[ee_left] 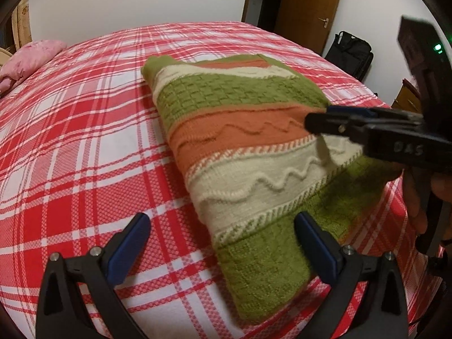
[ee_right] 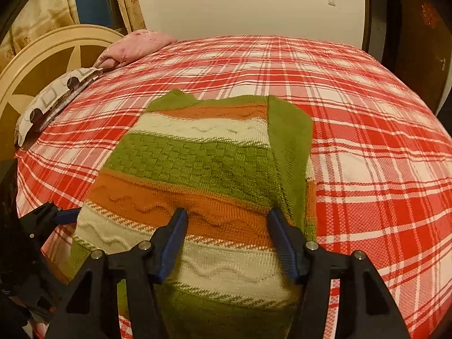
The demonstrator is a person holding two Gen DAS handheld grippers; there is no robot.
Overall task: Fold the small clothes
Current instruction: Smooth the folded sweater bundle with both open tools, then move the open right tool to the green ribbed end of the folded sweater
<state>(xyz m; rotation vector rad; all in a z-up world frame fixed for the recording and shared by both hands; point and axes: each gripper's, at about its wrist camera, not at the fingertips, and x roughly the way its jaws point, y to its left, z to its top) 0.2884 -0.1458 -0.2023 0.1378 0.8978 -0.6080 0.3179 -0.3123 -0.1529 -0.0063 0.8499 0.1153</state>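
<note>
We see a bed covered in a red-and-white plaid sheet (ee_left: 84,147) filling most of both views, and on it lies the striped knit sweater (ee_left: 240,141) — green, orange and cream bands — folded into a long, narrow shape across the middle of the sheet. In the right wrist view a green sleeve (ee_right: 291,152) is laid back over the sweater's right side.

Our left gripper (ee_left: 223,245) hovers at the near end of the sweater with its fingers spread wide apart; the right finger sits over the green hem, the left one over bare sheet, and nothing is clamped between them. Our right gripper (ee_right: 227,240) hangs above the orange and cream bands with its fingers apart too, gripping nothing. From the left wrist view we see it reaching in from the right edge, above the sweater.

At the head of the bed rest a pink pillow (ee_right: 135,46) and, beside it, a patterned cushion (ee_right: 53,99) against the cream headboard (ee_right: 42,56). A wooden door (ee_left: 308,2) stands behind — a black bag (ee_left: 350,50) sits near it.
</note>
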